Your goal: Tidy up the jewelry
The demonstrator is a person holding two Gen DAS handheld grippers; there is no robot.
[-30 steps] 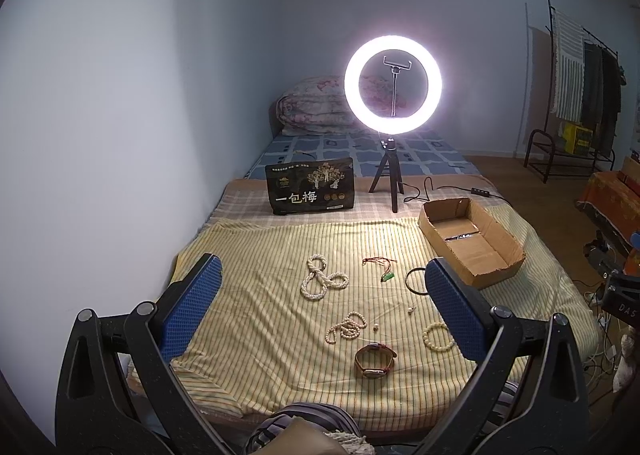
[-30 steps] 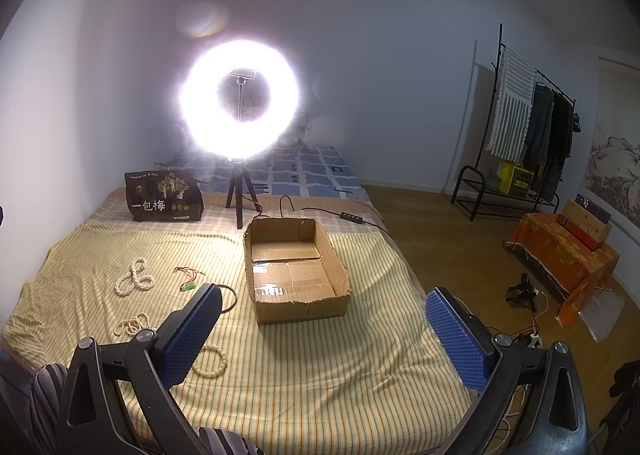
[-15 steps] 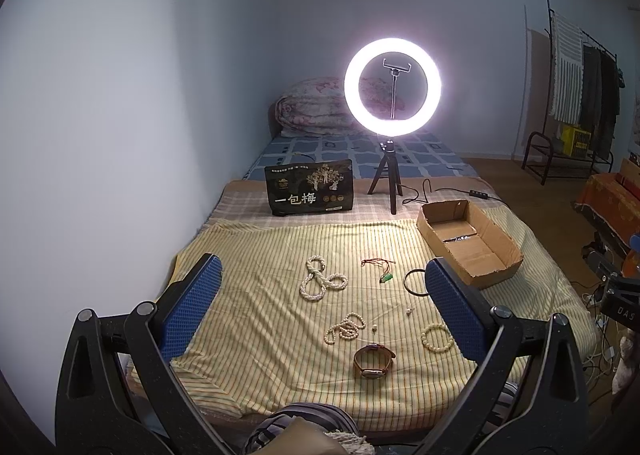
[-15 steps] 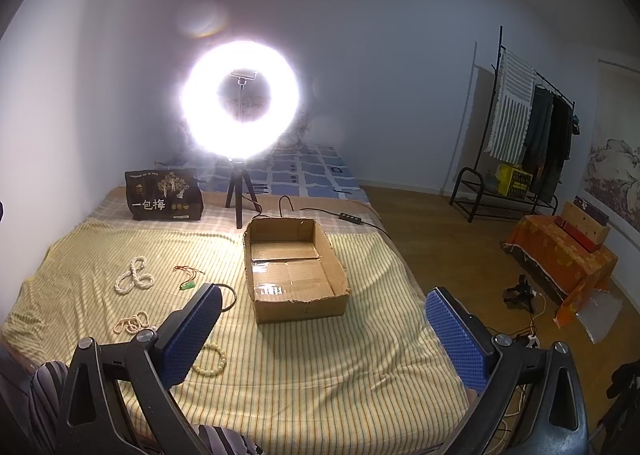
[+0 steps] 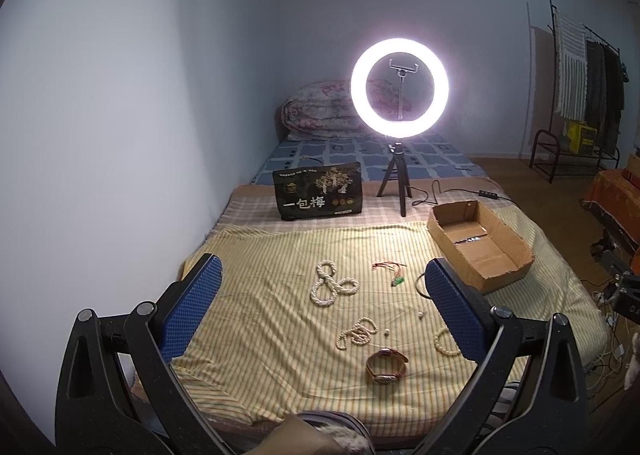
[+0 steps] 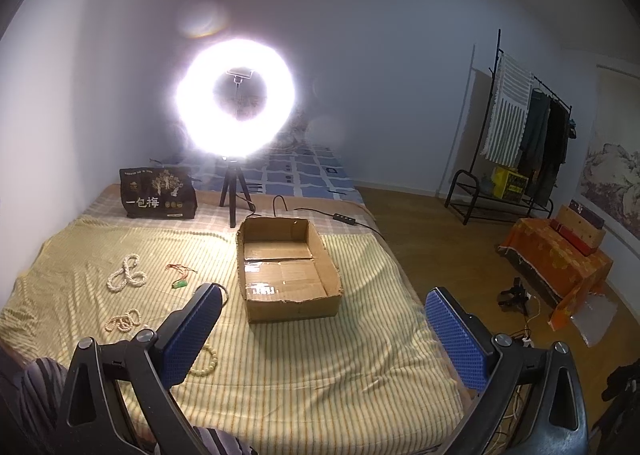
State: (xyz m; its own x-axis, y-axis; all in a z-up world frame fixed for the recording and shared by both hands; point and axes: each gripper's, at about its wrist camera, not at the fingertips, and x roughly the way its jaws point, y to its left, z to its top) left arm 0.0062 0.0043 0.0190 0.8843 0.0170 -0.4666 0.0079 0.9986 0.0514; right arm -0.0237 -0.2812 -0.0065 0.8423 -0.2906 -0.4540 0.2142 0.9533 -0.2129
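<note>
Jewelry lies on a yellow striped blanket. A long white bead necklace lies mid-blanket, also in the right wrist view. A red cord with a green pendant, a smaller bead strand, a brown watch, a bead bracelet and a black bangle lie nearer. An open cardboard box stands to the right, with a small shiny item inside. My left gripper and right gripper are both open and empty, held above the blanket's near edge.
A lit ring light on a tripod and a black printed bag stand behind the blanket. A cable with a switch runs behind the box. A wall is at the left, a clothes rack at the far right.
Both views have shifted very slightly. The jewelry and box have not moved. Both grippers stay open.
</note>
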